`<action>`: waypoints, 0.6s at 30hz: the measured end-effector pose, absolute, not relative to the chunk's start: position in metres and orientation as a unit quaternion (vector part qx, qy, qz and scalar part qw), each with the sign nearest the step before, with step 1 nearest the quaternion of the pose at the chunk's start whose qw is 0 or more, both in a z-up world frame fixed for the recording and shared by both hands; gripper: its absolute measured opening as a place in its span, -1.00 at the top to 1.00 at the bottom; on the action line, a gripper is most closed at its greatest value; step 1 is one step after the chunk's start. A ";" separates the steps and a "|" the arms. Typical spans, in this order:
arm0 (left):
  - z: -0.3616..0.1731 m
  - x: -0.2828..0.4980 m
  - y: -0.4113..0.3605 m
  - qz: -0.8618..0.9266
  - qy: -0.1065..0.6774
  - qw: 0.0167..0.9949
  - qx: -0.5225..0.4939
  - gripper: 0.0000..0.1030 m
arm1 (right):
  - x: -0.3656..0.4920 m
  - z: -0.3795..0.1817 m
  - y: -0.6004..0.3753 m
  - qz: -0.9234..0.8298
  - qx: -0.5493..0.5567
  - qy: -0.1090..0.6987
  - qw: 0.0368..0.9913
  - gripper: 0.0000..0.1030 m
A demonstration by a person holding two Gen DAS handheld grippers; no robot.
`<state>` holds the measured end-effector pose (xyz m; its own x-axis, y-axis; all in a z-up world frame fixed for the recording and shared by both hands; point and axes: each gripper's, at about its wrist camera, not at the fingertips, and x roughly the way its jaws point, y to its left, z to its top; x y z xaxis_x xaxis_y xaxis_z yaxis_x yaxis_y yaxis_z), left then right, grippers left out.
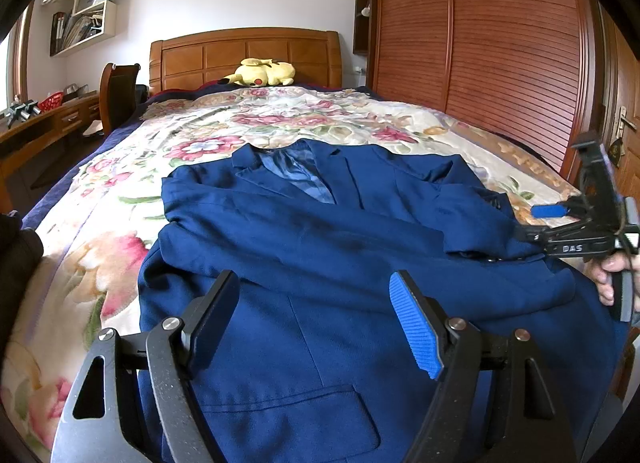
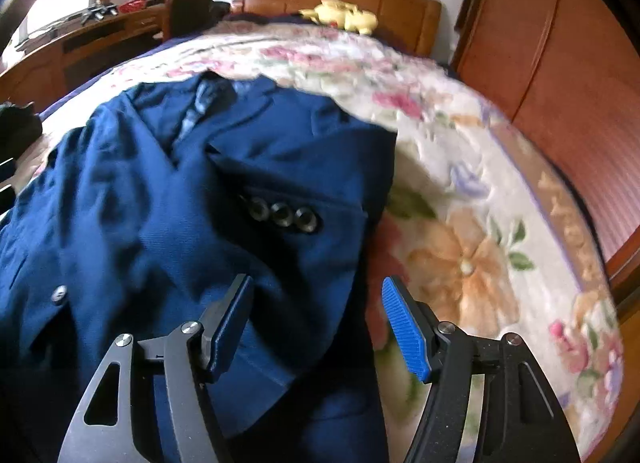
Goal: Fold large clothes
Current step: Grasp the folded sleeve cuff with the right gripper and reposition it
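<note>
Now both my grippers, left (image 1: 316,327) and right (image 2: 320,329), hover with jaws wide and empty over the jacket (image 1: 320,247) near the bed's (image 1: 100,247) foot; sleeves look folded, so next I grip the hem.

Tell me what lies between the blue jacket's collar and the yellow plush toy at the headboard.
Only bare floral bedspread lies between the jacket collar and the plush toy; the left wrist view shows it clearly.

Left tool (image 1: 316,319) and right tool (image 2: 318,319) both angled downward, jaws apart, nothing between the pads.
</note>
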<state>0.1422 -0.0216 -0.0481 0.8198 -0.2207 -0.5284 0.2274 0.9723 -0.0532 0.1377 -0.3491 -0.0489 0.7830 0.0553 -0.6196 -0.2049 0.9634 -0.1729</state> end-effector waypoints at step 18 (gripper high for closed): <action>-0.049 0.139 -0.022 -0.120 0.273 0.954 0.008 -0.52 | 0.153 -0.042 -0.354 0.112 -0.128 0.309 0.936 0.85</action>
<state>0.1387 -0.0223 -0.0487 0.8218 -0.2243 -0.5237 0.2329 0.9712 -0.0504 0.1532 -0.3542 -0.0419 0.7843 0.1312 -0.6064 -0.2891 0.9421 -0.1700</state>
